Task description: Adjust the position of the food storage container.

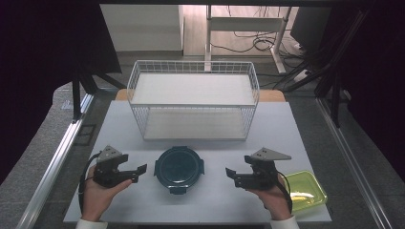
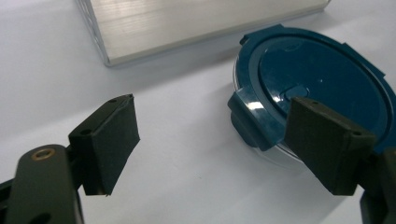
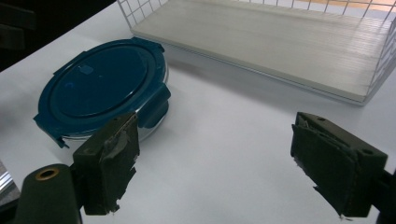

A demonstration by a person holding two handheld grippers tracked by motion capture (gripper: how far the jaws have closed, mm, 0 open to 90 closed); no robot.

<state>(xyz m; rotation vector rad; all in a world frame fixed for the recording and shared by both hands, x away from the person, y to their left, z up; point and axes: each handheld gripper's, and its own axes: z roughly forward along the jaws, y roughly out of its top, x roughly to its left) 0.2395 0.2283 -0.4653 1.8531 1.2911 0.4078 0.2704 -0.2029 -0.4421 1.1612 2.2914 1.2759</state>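
Note:
A round clear container with a dark blue clip lid sits on the white table near its front edge, between my two grippers. My left gripper is held to the lid's left, open, with nothing between its pads. In the left gripper view the container lies ahead and to the right of the left gripper. My right gripper is held to the container's right, also open and holding nothing. In the right gripper view the container lies ahead on the left beyond the right gripper.
A white wire basket with a pale board floor stands behind the container, mid-table. A yellow-green tray lies at the front right corner, beside my right hand. The table top ends just in front of both hands.

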